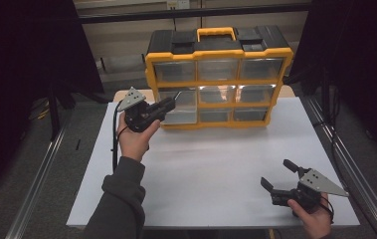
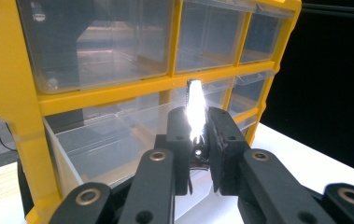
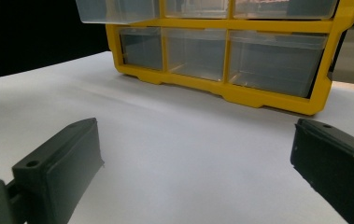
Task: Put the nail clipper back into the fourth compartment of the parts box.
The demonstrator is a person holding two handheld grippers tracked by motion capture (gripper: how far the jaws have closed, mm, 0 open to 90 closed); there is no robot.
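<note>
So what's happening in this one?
A person works at a white table with a tool in each hand. The left tool is shut on a small shiny metal piece, held over the pulled-out clear drawer of the yellow organizer. The right tool rests open near the table's front edge.

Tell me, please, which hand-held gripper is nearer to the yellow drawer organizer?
Left. The left hand-held gripper is right at the organizer, by its pulled-out drawer; the right hand-held gripper sits far back.

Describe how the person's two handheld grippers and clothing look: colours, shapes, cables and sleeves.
Both the left gripper and the right gripper are black, each topped by a grey three-cornered plate. Their fingers are flat black blocks on pinned links. A black cable trails from the left one. The left sleeve is dark grey-green.
</note>
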